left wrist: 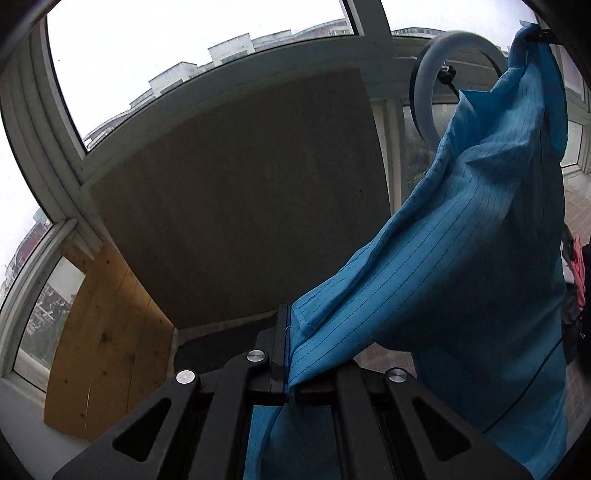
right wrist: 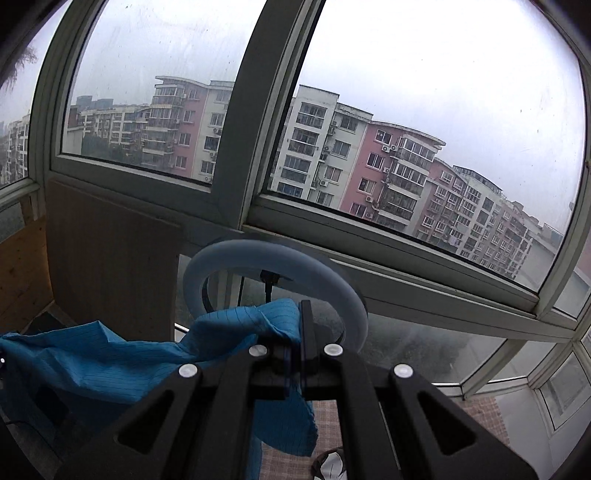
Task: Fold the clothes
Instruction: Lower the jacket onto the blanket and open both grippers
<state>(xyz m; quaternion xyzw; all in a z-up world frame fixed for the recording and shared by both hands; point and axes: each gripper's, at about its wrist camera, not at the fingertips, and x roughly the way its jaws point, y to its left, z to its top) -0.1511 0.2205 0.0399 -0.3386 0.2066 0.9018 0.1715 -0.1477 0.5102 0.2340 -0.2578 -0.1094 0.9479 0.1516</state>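
Observation:
A blue garment with thin dark pinstripes (left wrist: 472, 236) hangs in the air between both grippers. My left gripper (left wrist: 286, 332) is shut on one edge of it, the cloth rising up and to the right from the jaws. At the top right of the left wrist view, the other gripper (left wrist: 541, 36) pinches the garment's far end. In the right wrist view my right gripper (right wrist: 298, 332) is shut on a bunched edge of the blue garment (right wrist: 110, 362), which drapes down and to the left.
A white ring light (right wrist: 275, 258) on a stand is close ahead of the right gripper, also in the left wrist view as the ring light (left wrist: 424, 92). Large windows (right wrist: 424, 129) surround the space. A dark board (left wrist: 240, 199) and a wooden panel (left wrist: 103, 343) lean on the wall.

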